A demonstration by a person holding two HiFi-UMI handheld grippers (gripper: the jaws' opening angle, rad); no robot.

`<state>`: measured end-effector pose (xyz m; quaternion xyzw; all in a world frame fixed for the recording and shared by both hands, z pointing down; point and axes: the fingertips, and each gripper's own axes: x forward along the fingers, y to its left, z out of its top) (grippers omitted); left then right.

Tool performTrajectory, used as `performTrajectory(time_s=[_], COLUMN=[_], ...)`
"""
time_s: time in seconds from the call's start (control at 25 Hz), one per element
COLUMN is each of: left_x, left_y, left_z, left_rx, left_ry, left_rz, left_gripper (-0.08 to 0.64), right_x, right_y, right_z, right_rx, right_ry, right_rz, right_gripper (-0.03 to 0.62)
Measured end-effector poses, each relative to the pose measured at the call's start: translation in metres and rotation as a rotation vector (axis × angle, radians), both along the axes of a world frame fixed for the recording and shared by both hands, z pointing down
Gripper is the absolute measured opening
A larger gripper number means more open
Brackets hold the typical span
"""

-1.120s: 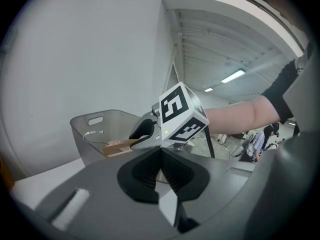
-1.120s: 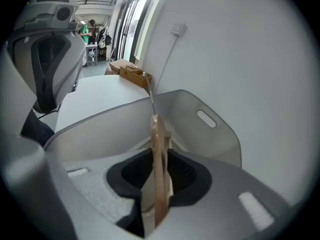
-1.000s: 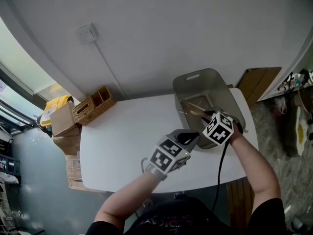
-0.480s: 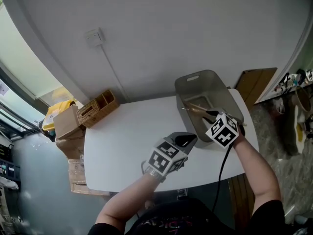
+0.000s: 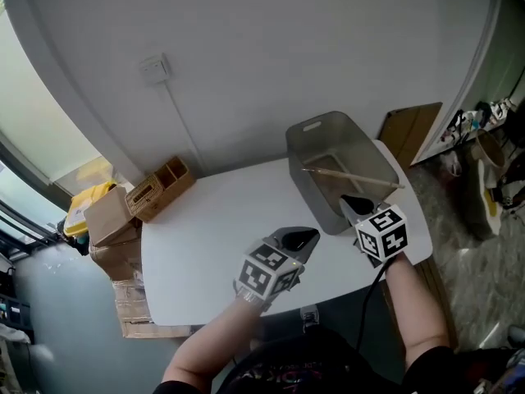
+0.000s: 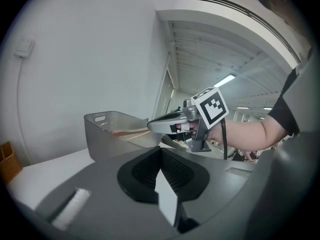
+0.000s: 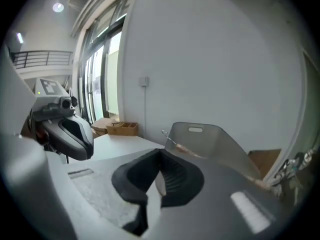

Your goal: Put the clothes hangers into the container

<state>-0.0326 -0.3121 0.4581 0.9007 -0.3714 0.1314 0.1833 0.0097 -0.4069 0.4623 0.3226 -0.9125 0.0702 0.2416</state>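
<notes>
The left forearm rises from the bottom middle of the head view, slanting up and to the right, and holds the left gripper (image 5: 299,238) above the white surface (image 5: 201,236), its tips aimed at the grey container (image 5: 315,126) but well short of its near wall. Its fingers (image 6: 139,171) are pressed together at the centre line with nothing between them. The right forearm comes up from the lower right, wrist nearly straight, and carries the right gripper (image 5: 354,205) just beside the container's near right corner, tips pointing toward the rim. Whether it touches the rim cannot be told. The right fingers (image 7: 131,176) are also clenched together and empty. The two grippers sit side by side over the near half of the surface, apart from each other, the left one lower and further left. A wooden clothes hanger (image 5: 353,177) lies inside the container, stretched across it from the left wall to the right rim, one end resting on that rim. The container stands at the far right end of the surface, against the wall. A wicker basket (image 5: 161,189) sits at the far left corner of the surface, with cardboard boxes (image 5: 108,220) just beside it off the edge.
</notes>
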Motion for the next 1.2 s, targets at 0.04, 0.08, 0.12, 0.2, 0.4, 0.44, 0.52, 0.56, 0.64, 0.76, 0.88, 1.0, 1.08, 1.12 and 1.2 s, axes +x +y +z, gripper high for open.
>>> performTrajectory(time_s=[0.04,0.08,0.12,0.2,0.4,0.44,0.52,0.56,0.64,0.76,0.88,1.0,1.08,1.12,1.2], left_x=[-0.003,-0.007,-0.01,-0.015,-0.022,-0.024,-0.026,-0.028,-0.032,-0.038,-0.039,-0.041,-0.043,-0.045,-0.047], left_y=[0.007,0.015,0.023,0.039,0.08,0.089,0.104,0.11,0.122,0.142,0.162,0.183,0.197,0.204,0.218], left_z=[0.002,0.005,0.007,0.01,0.02,0.022,0.026,0.029,0.035,0.044,0.049,0.056,0.062,0.064,0.07], left_rx=[-0.002,-0.007,-0.011,-0.013,-0.025,-0.028,-0.032,-0.032,-0.04,-0.062,-0.067,-0.079,-0.091,-0.098,-0.111], left_ry=[0.003,0.004,0.007,0.018,0.027,0.029,0.032,0.034,0.035,0.033,0.033,0.035,0.032,0.029,0.029], left_rz=[0.005,0.009,0.012,0.02,0.063,0.072,0.088,0.094,0.101,0.111,0.128,0.142,0.143,0.14,0.141], left_gripper=[0.003,0.003,0.003,0.003,0.003,0.003,0.003,0.003,0.003,0.003,0.003,0.003,0.003,0.003,0.003], right_x=[-0.001,-0.002,-0.004,-0.007,-0.021,-0.024,-0.027,-0.028,-0.03,-0.033,-0.034,-0.035,-0.036,-0.038,-0.041], right_y=[0.01,0.021,0.033,0.058,0.123,0.135,0.156,0.165,0.183,0.211,0.239,0.265,0.281,0.289,0.303], right_z=[0.0,0.001,0.003,0.006,0.013,0.015,0.021,0.024,0.032,0.042,0.048,0.056,0.063,0.066,0.071], right_rx=[-0.013,-0.025,-0.036,-0.054,-0.087,-0.092,-0.11,-0.12,-0.138,-0.17,-0.192,-0.205,-0.217,-0.224,-0.234], right_ry=[-0.029,-0.053,-0.073,-0.1,-0.152,-0.157,-0.171,-0.178,-0.189,-0.212,-0.222,-0.22,-0.217,-0.216,-0.217], right_rz=[0.021,0.037,0.05,0.068,0.094,0.101,0.12,0.13,0.148,0.173,0.191,0.2,0.202,0.201,0.199], right_gripper=[0.002,0.002,0.002,0.002,0.002,0.002,0.002,0.002,0.002,0.002,0.002,0.002,0.002,0.002,0.002])
